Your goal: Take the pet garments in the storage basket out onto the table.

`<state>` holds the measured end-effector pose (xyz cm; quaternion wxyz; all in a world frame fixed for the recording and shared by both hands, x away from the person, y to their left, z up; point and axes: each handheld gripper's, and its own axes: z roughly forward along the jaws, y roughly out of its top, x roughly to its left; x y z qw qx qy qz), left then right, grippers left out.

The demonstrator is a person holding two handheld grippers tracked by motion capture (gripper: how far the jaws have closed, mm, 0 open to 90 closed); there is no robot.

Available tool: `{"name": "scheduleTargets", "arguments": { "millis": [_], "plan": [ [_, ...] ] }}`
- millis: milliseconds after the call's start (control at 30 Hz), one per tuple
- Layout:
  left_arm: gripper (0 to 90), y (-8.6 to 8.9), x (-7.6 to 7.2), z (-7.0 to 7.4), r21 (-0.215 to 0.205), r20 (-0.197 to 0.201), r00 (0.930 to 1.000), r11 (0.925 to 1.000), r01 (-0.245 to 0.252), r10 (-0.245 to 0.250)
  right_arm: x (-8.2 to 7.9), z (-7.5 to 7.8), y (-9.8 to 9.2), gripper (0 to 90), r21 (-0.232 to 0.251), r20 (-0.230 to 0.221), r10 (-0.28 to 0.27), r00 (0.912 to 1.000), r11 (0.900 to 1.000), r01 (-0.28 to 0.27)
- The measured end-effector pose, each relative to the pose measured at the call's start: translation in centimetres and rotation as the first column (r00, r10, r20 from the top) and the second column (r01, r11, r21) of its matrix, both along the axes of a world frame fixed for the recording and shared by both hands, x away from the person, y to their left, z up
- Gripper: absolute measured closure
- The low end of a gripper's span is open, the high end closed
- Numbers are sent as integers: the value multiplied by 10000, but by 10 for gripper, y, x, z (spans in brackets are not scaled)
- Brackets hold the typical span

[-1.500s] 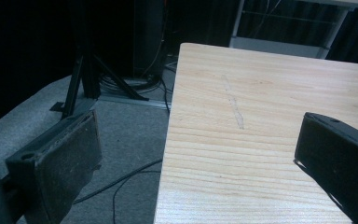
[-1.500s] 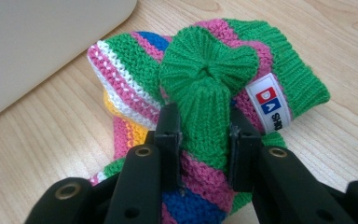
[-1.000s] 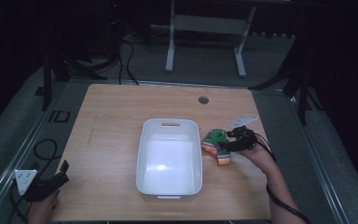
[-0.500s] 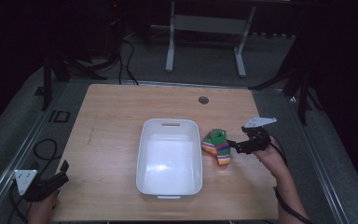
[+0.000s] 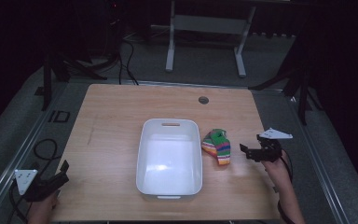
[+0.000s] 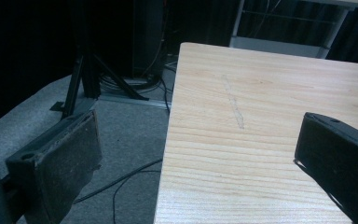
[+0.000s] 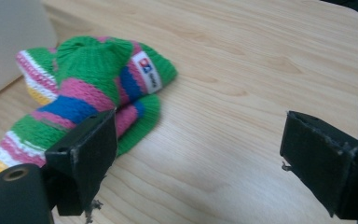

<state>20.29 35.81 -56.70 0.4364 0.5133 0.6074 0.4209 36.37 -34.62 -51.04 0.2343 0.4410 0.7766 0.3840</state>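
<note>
Sock (image 5: 217,146) on table, just left of right claw (image 5: 245,151), jaws apart.

A striped knitted sock (image 5: 217,146) is lying crumpled on the wooden table (image 5: 121,112), just beside the right wall of the white tub (image 5: 169,158) and apart from it by a narrow strip of bare wood. It is showing bands of green, pink, blue, white, yellow and orange. Its far part is bunching up into a green hump, while its near part is stretching flat toward the near right. In the right gripper view the sock (image 7: 88,93) is folding over on itself, its ribbed green cuff is pointing right, and a small white label with blue print is facing up on the green band.
</note>
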Motion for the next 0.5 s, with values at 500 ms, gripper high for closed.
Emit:
{"name": "scheduleTargets", "arguments": {
  "millis": [500],
  "plan": [
    [9,0,0,0,30,4,10000,10000,-17,17,-37,-31,-40,110,974,253,-2154,9762,9724,2120]
  ]
}}
